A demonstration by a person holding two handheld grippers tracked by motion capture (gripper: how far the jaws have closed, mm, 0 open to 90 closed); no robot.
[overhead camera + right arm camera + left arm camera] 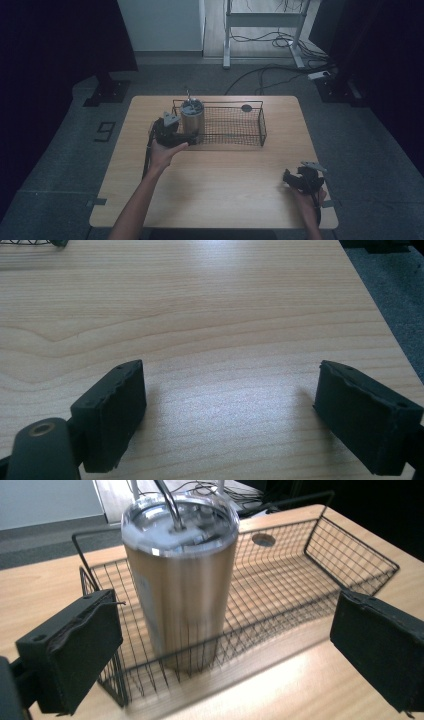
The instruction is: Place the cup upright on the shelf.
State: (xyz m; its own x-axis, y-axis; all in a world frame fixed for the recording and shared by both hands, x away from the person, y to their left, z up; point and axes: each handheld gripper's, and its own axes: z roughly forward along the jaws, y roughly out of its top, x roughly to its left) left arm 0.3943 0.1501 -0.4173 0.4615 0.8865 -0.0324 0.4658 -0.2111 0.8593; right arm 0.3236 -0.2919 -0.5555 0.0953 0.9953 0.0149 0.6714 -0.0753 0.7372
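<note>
A bronze metal tumbler (192, 120) with a clear lid and a straw stands upright in the left end of a black wire basket (235, 125) at the back of the wooden table (215, 175). My left gripper (185, 134) is held open just outside the basket's front left corner. In the left gripper view its jaws (225, 630) stand wide apart, with the tumbler (180, 595) beyond them behind the basket's wire wall (300, 575). My right gripper (291, 179) rests open at the table's front right, over bare wood (230, 385).
A round dark hole (246, 108) sits in the tabletop behind the basket. The table's right edge (380, 315) runs close to the right gripper. On the floor behind are a white desk frame (262, 20), cables (270, 70) and a black stand base (106, 92).
</note>
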